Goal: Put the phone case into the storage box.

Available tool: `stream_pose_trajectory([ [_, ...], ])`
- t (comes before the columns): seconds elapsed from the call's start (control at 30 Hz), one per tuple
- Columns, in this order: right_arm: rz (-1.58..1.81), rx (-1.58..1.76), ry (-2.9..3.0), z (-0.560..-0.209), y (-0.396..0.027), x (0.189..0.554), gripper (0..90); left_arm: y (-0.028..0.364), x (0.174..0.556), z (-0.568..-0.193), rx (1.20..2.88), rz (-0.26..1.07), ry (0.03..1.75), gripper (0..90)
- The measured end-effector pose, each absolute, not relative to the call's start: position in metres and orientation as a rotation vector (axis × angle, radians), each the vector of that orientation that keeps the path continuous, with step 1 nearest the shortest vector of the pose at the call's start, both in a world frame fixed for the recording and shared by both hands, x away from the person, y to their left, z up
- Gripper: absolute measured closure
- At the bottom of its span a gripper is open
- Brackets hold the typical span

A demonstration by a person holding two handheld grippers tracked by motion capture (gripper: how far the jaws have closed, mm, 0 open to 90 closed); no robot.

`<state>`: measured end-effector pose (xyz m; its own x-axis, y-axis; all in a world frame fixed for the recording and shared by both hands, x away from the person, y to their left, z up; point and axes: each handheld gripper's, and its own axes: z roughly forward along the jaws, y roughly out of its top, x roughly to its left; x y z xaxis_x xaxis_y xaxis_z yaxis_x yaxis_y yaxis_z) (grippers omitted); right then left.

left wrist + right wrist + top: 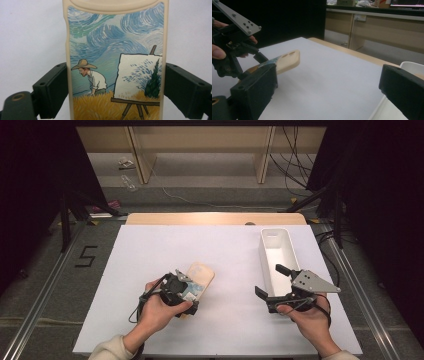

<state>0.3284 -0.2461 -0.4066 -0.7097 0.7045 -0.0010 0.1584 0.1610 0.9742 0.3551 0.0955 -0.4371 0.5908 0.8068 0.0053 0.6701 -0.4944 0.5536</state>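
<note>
A beige phone case (202, 272) with a painted scene of a man in a straw hat at an easel (112, 37) is held tilted, its far end raised off the white tabletop (288, 60). My left gripper (191, 292) is shut on its near end, one jaw pressed on each long edge (116, 87). From the right gripper view, the left gripper (259, 62) appears at the left in a hand. My right gripper (272, 281) stands open beside a white bin (274, 231), nothing between its jaws (328, 85).
The long white bin (412, 66) lies at the right of the white table sheet (200, 245), its inside bare. A wooden table edge (215, 218) runs along the back. Shelving and cables stand on the floor beyond.
</note>
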Motion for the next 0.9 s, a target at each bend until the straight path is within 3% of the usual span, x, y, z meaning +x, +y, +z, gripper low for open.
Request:
stream_pose_trajectory([
  [0.9,1.582,0.806,2.028,-0.403,-0.204,0.340,3.3,0.089,0.351,-0.434,2.250,0.456,1.068,11.4],
])
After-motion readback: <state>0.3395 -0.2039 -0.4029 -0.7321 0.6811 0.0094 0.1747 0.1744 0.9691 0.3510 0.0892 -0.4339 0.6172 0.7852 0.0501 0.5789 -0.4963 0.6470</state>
